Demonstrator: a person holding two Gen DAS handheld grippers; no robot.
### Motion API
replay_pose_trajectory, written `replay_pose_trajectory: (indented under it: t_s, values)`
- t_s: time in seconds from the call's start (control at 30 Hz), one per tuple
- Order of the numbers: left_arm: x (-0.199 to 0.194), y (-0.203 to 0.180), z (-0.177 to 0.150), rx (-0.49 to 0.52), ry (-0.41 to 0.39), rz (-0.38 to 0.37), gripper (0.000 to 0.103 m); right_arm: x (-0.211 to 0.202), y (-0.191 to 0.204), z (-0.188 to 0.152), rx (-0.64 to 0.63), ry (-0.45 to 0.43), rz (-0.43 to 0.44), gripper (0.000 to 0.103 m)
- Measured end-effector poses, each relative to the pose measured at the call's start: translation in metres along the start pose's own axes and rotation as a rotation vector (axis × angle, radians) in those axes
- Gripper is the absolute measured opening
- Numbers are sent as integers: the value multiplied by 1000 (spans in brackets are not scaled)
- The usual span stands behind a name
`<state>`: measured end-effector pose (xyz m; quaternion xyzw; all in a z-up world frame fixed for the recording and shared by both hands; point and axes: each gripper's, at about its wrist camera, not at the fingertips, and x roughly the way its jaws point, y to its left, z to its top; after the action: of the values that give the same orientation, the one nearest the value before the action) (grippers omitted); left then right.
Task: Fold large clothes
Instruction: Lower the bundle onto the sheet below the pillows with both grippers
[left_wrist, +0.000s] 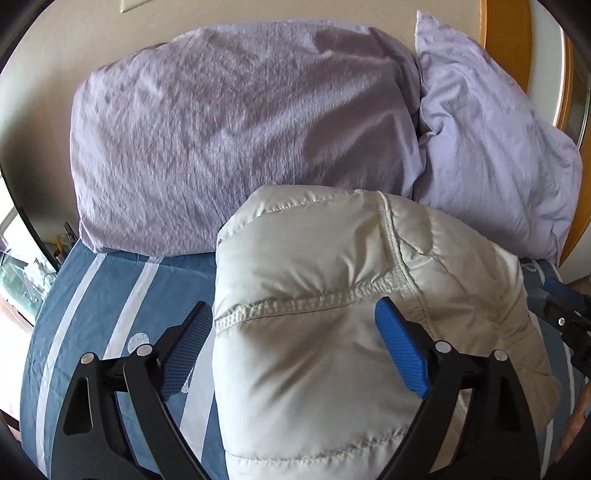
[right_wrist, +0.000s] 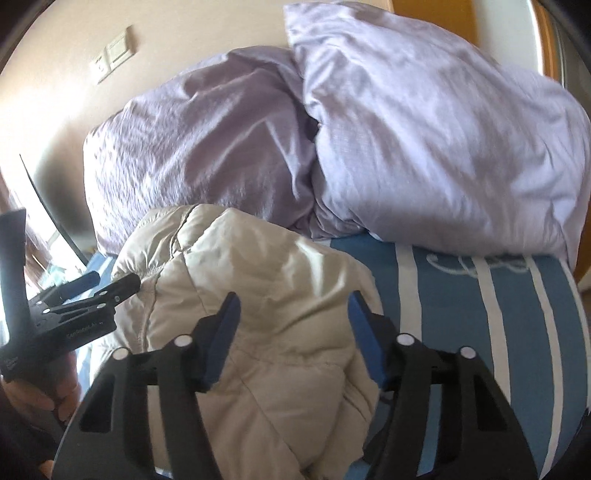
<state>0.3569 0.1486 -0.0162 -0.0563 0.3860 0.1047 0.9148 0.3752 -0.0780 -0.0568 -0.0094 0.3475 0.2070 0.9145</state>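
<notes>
A cream quilted puffer jacket (left_wrist: 314, 332) lies folded into a thick bundle on the blue striped bedsheet (left_wrist: 110, 295). My left gripper (left_wrist: 295, 343) hangs over the bundle's near end with its blue pads spread wide. The left pad stands just off the jacket's left edge and the right pad sits above the fabric; neither presses on it. In the right wrist view the same jacket (right_wrist: 258, 295) lies under my right gripper (right_wrist: 295, 332), whose pads stand apart above the cloth with nothing pinched. The left gripper (right_wrist: 110, 282) shows there at the jacket's left side, held by a hand (right_wrist: 55, 391).
Two lilac pillows (left_wrist: 240, 129) (left_wrist: 491, 147) are piled against the wall right behind the jacket. A wooden frame (left_wrist: 506, 40) stands at the far right. A light switch (right_wrist: 114, 55) is on the wall. Striped sheet (right_wrist: 480, 295) lies bare to the jacket's right.
</notes>
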Motion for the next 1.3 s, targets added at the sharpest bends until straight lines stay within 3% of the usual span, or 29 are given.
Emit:
replay_pose_trajectory:
  t_s: [0.2,0.53,1.07,1.2,1.3]
  values:
    - [13,0,-1,-14,11,-18,92,19,12,0,-67,20,-30,50]
    - [31,-1,1,10,15,-49,97,42,-2,-21,-20,57,-31,50]
    - [51,-14,-3,60,18,3,102,63,-9,-31,4,80,-46,52]
    - [42,-12,-3,48,11,10,102,60,-10,-28,8,100,-60,58]
    - [24,-4,-10,9,-7,-12,102,46,-12,-28,6,94,-77,70]
